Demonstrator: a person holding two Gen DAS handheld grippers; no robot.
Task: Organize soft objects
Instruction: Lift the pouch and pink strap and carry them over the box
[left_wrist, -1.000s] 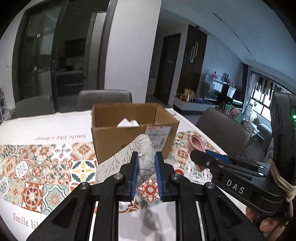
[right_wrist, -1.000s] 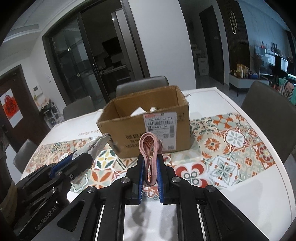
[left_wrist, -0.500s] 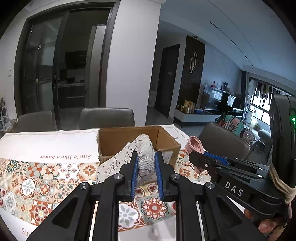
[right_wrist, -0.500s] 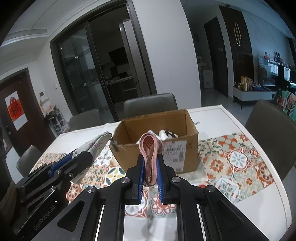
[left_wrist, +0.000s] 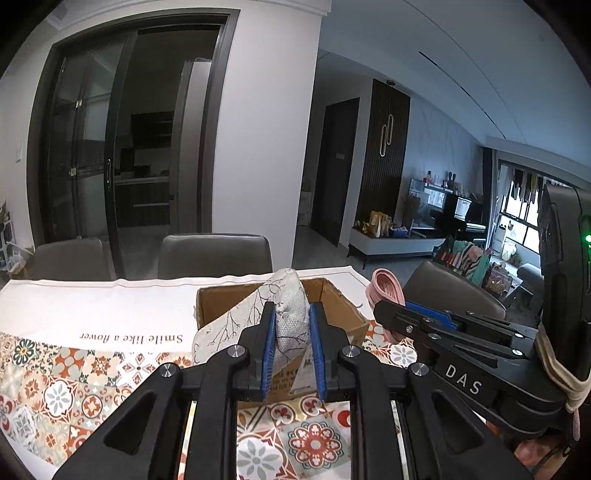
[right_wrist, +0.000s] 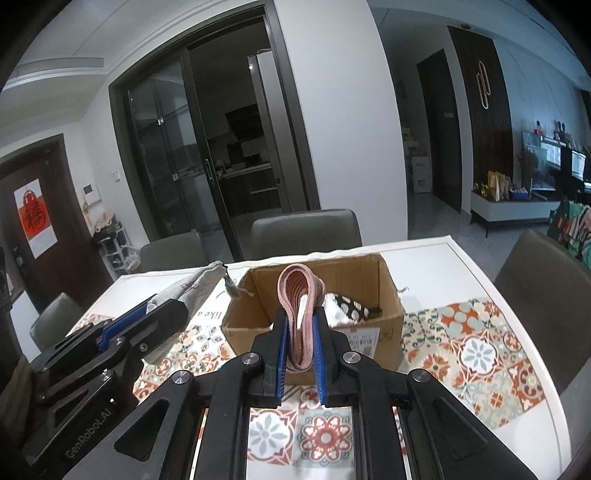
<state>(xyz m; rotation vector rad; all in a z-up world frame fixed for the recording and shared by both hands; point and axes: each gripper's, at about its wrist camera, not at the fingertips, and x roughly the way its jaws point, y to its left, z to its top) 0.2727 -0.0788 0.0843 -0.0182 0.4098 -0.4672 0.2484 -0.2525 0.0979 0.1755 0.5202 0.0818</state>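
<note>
Left gripper (left_wrist: 291, 325) clamped on a grey pouch (left_wrist: 288, 306), right gripper (right_wrist: 300, 325) clamped on a folded pink band (right_wrist: 299, 295); both items held aloft at the near side of the open box (right_wrist: 384, 295) on the patterned tablecloth (right_wrist: 480, 343).

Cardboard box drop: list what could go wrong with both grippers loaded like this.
1. The grey pouch hangs partly outside the left gripper; if released early, it may land on the cardboard box rim or the tablecloth.
2. The right gripper pinches the pink folded band at one end only; it may slip or unfold.
3. Both grippers head for one small opening already holding a spotted cloth, so they may collide.
</note>
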